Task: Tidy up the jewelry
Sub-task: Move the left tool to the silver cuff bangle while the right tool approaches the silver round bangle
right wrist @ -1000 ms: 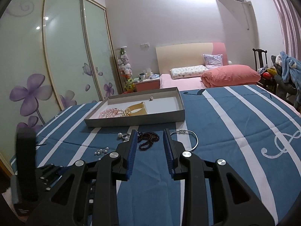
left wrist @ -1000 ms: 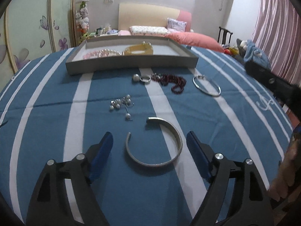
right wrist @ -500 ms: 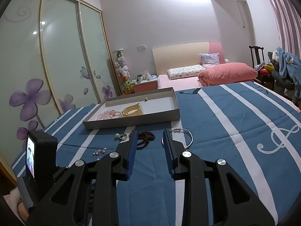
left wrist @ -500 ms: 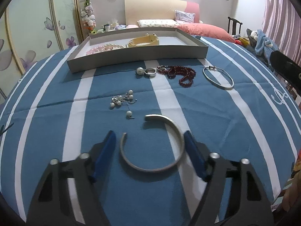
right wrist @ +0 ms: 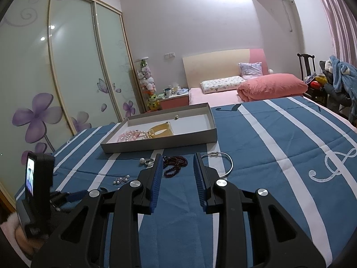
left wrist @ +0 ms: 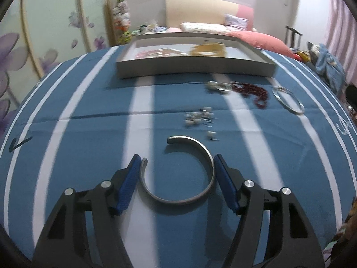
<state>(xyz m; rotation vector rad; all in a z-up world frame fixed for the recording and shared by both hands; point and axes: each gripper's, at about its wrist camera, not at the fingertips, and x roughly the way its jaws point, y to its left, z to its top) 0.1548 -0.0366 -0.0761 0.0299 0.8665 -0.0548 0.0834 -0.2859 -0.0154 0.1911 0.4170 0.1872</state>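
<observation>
A silver open cuff bangle lies on the blue striped bedspread between the blue pads of my left gripper; both pads touch its sides. Beyond it lie small pearl earrings, a pearl ring, a dark red bead bracelet and a thin silver bangle. The grey tray behind holds a pink pearl bracelet and a gold band. My right gripper hovers open and empty above the spread, with the red beads and the thin bangle just past it.
A wardrobe with flower-print sliding doors stands at the left. Pillows and a headboard lie beyond the tray. A chair with clothes stands at the right. The left gripper's camera mount shows at the lower left.
My left gripper has narrowed around the cuff bangle until both pads touch it, and its view has swung left. The right gripper has barely moved.
</observation>
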